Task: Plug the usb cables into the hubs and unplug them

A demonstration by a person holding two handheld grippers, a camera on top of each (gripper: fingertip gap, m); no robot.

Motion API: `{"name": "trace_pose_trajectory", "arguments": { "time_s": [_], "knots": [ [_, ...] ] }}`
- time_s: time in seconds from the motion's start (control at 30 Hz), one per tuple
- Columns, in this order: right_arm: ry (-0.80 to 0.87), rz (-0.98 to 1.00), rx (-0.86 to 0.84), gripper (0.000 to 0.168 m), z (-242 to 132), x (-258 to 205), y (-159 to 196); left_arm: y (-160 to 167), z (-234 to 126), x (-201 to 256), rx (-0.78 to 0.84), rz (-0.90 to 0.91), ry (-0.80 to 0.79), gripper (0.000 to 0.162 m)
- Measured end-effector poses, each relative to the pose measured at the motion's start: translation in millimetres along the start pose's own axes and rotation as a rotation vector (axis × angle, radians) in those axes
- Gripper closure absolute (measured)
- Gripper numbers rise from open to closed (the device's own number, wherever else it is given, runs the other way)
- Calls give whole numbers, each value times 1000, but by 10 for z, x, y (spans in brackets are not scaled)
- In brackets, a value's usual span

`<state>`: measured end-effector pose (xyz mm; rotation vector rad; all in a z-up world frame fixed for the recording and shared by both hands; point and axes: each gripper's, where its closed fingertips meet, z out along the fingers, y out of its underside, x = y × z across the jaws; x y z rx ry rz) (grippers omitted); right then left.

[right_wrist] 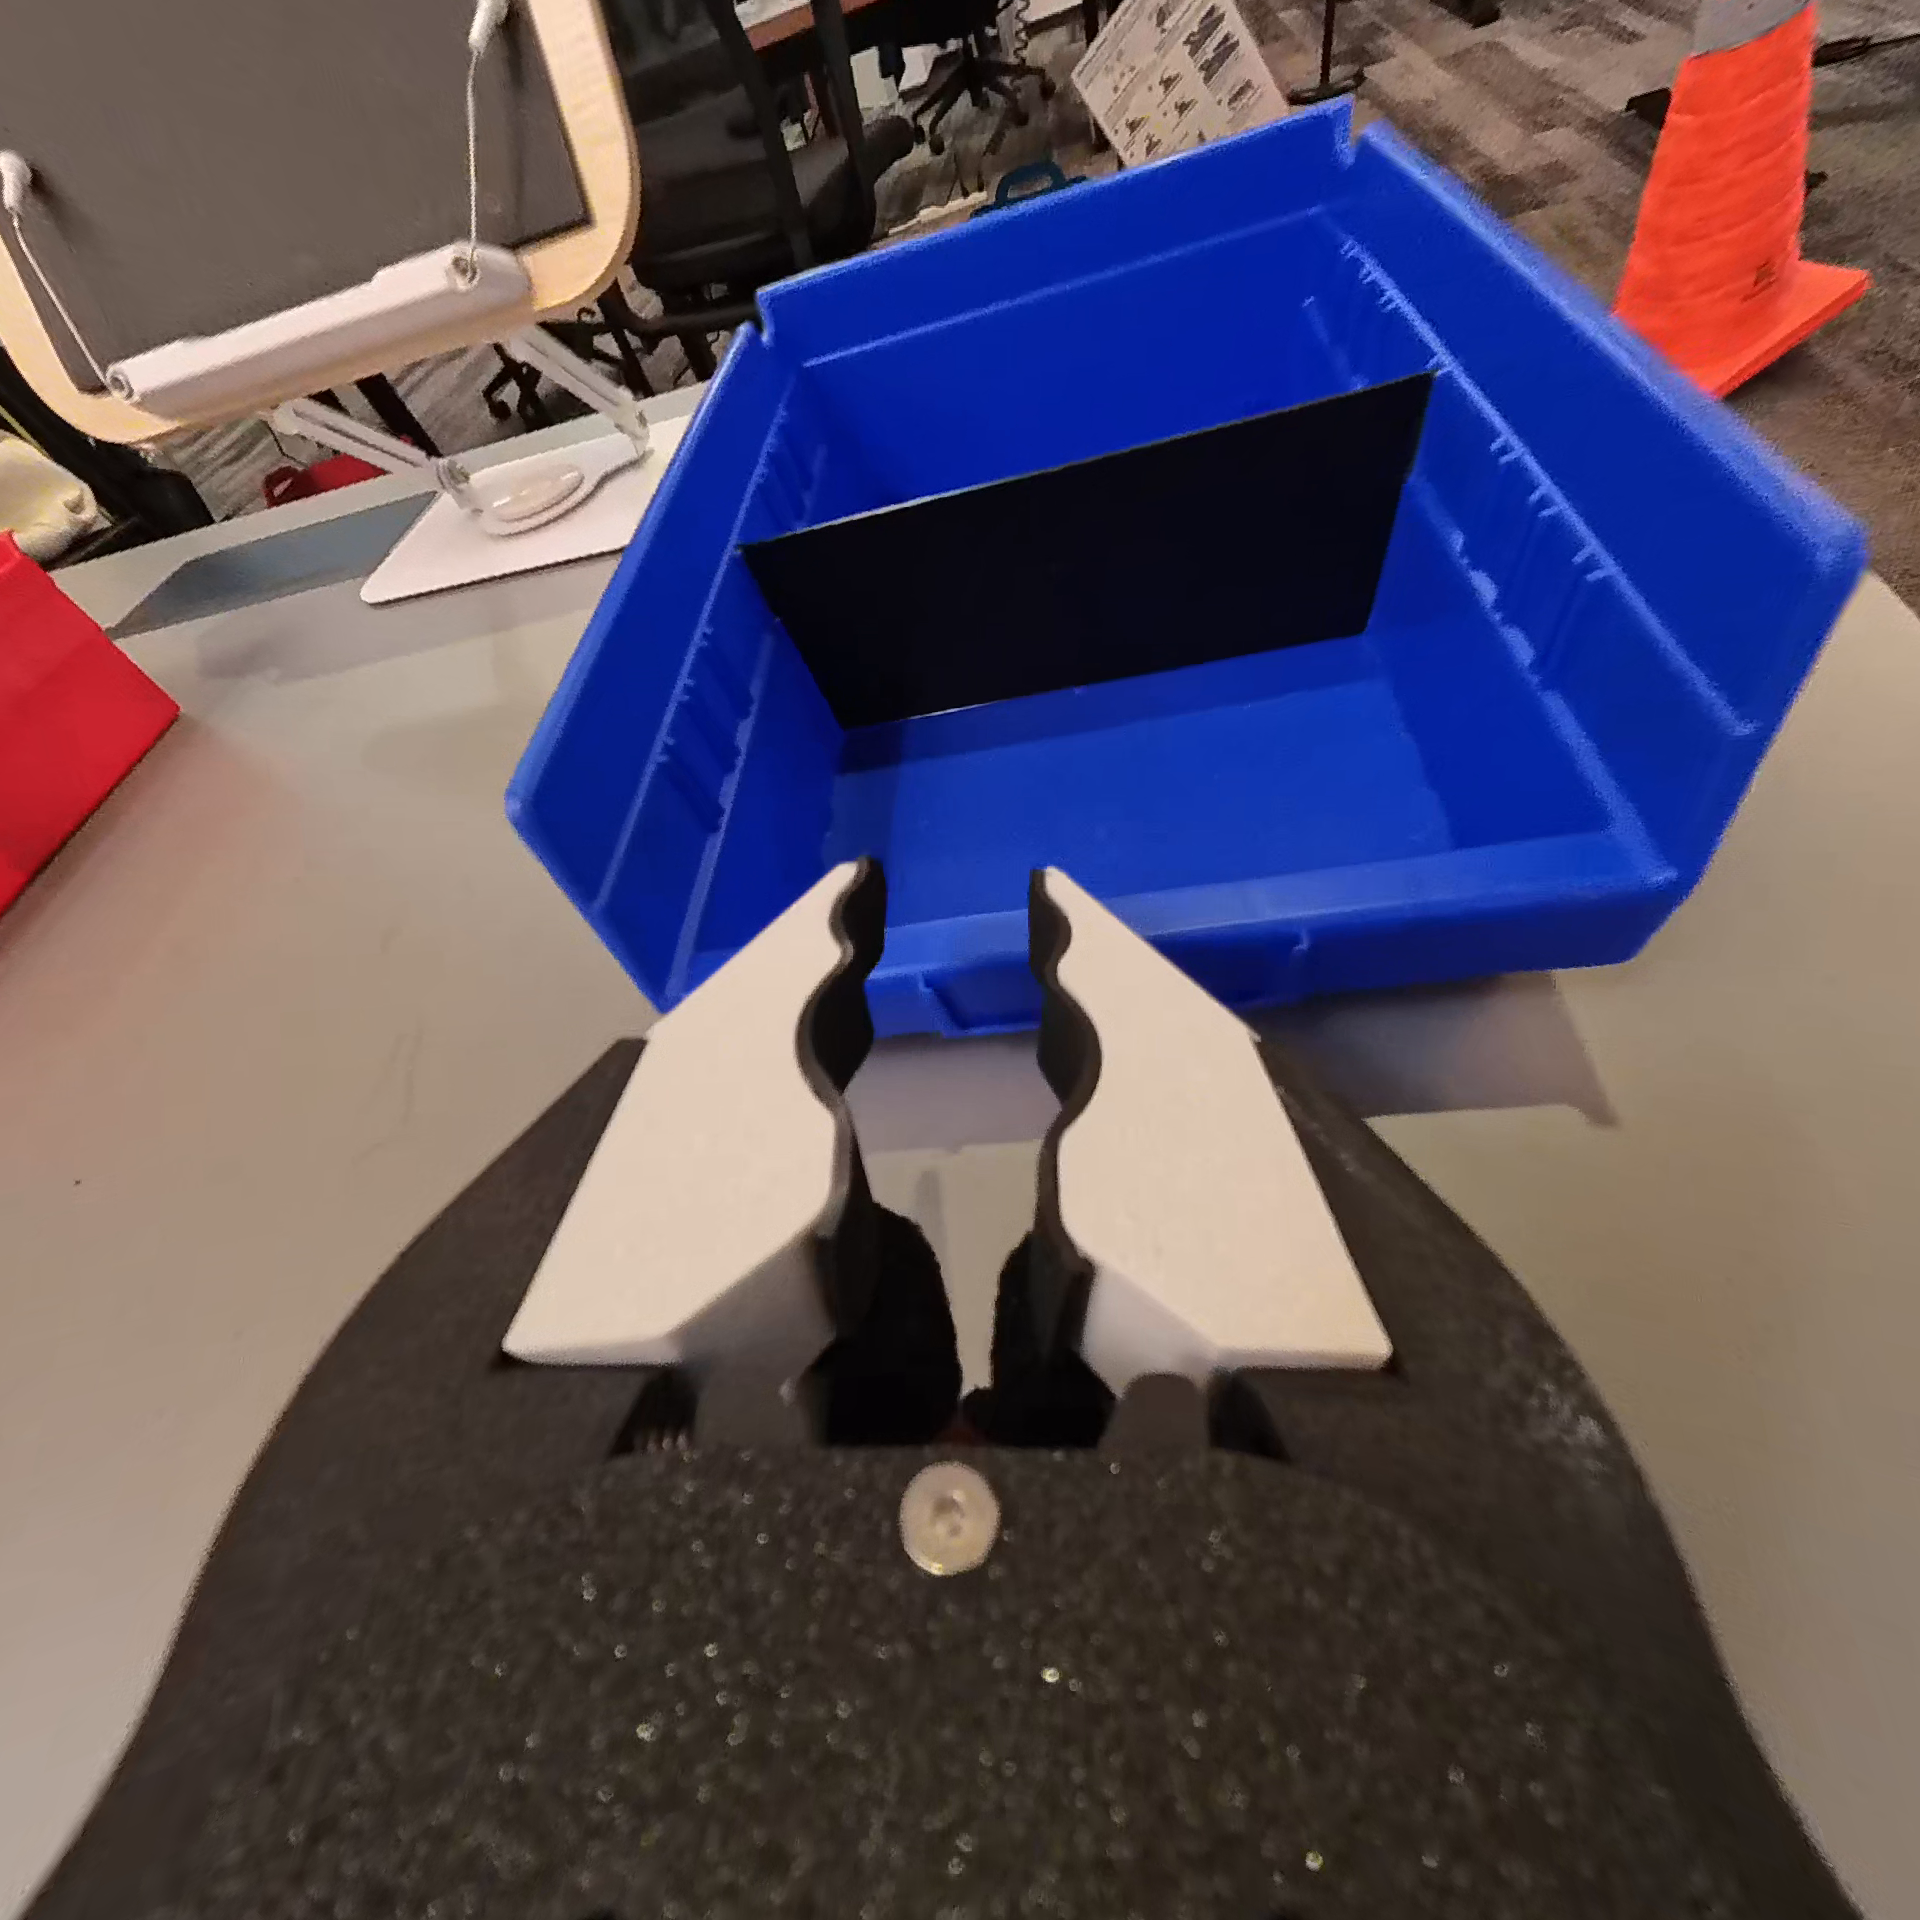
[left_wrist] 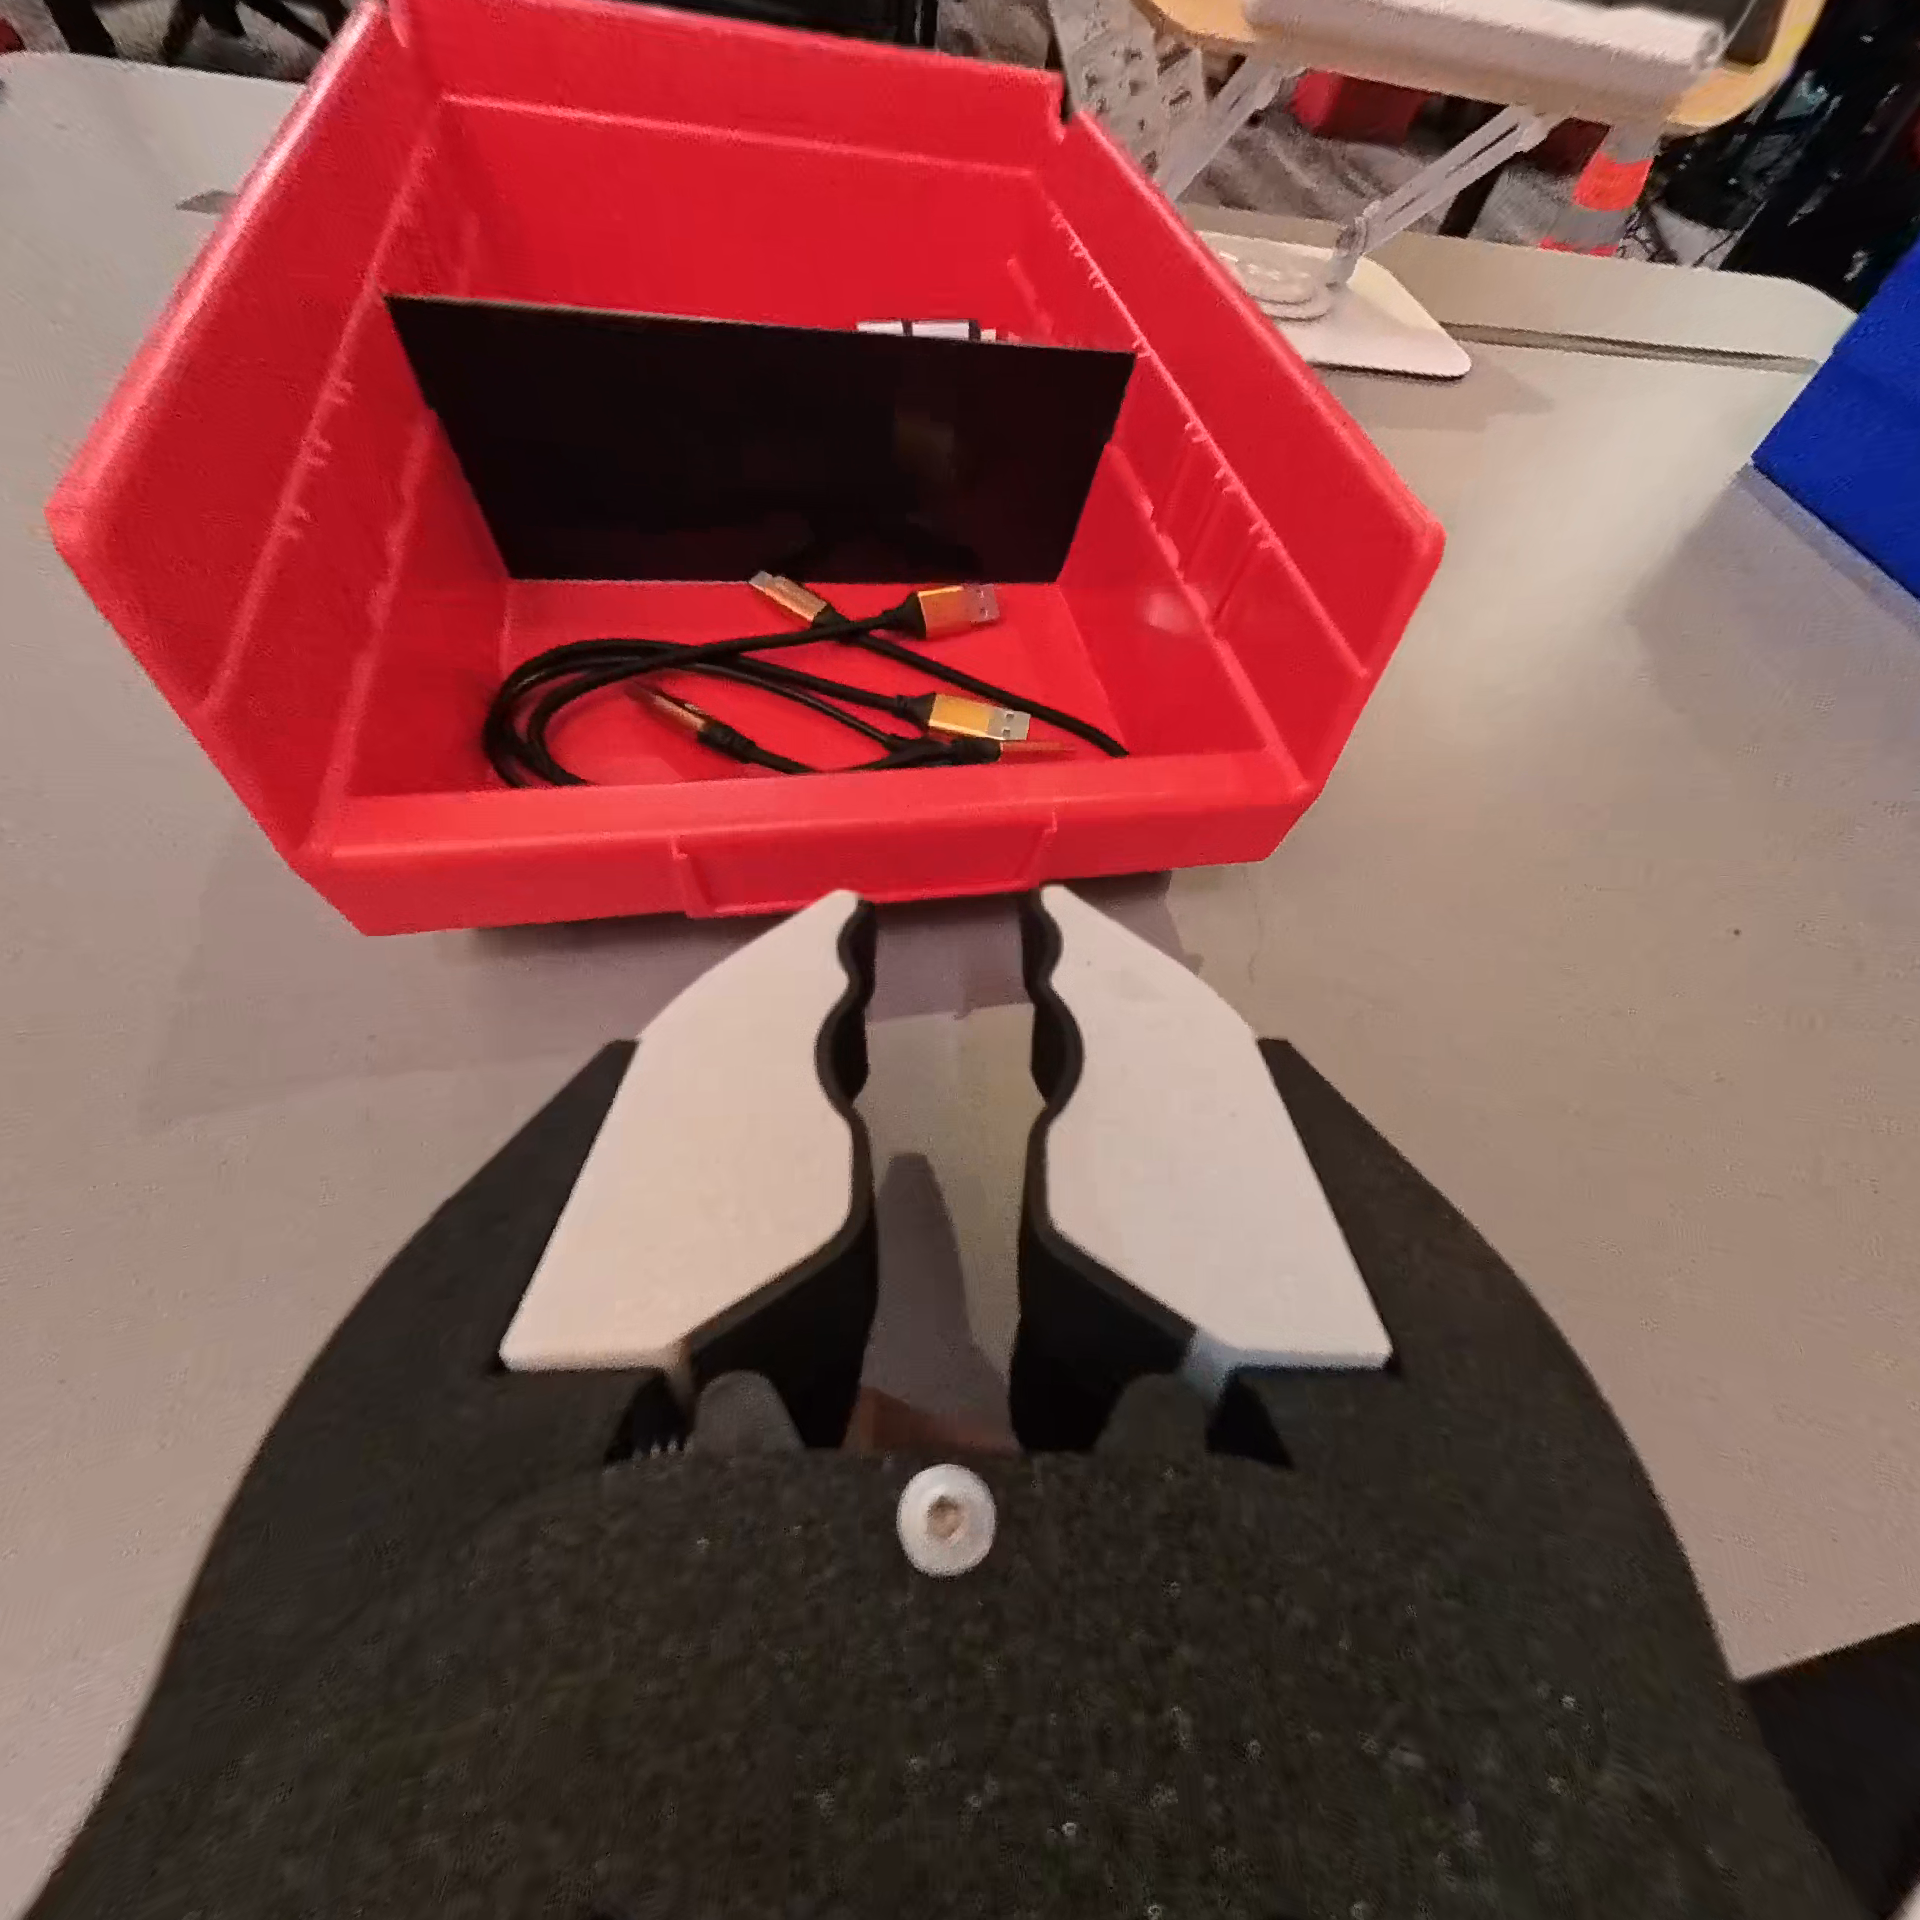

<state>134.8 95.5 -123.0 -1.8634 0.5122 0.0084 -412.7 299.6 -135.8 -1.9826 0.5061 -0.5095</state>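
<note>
A: Left gripper (left_wrist: 948, 909), jaws?

B: Spread a moderate gap, nothing between them, touching nothing. The tips hang over the grey surface (left_wrist: 1558, 831), just short of the front lip of a red bin (left_wrist: 260, 436).

A: Right gripper (right_wrist: 956, 878)?

B: Much the same: jaws parted, nothing held. In the right wrist view the tips overlap the front left corner of a blue bin (right_wrist: 1621, 540); cannot tell if they are above the lip or just before it. No contact seen.

A: Red bin contents?

B: A black divider (left_wrist: 758, 457) stands upright across it, ahead of the left jaws. In the near compartment, straight ahead and slightly right of the jaws, lie black cables (left_wrist: 665, 691) in a loose tangle, with gold-coloured plug ends (left_wrist: 956, 608). Behind the divider a small white-and-dark thing peeks over its top edge; too hidden to identify.

A: Blue bin?

B: Also split by a black divider (right_wrist: 1081, 571). Near compartment shows bare blue floor; far compartment floor is hidden.

A: Surroundings?

B: White stand base (right_wrist: 499, 530) on the surface beyond and left of the right jaws; orange cone (right_wrist: 1745, 197) on the floor far right; a corner of the red bin at the left edge
</note>
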Motion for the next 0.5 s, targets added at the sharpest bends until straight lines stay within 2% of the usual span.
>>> {"name": "trace_pose_trajectory", "arguments": {
  "time_s": [0.23,0.5],
  "knots": [
    [57,-75,72,147,-74,3,-135,31,4,-39,-19,14,-29,135],
    [60,-56,71,148,-78,30,-126,39,12,-16,-24,37,-29,135]
  ]
}}
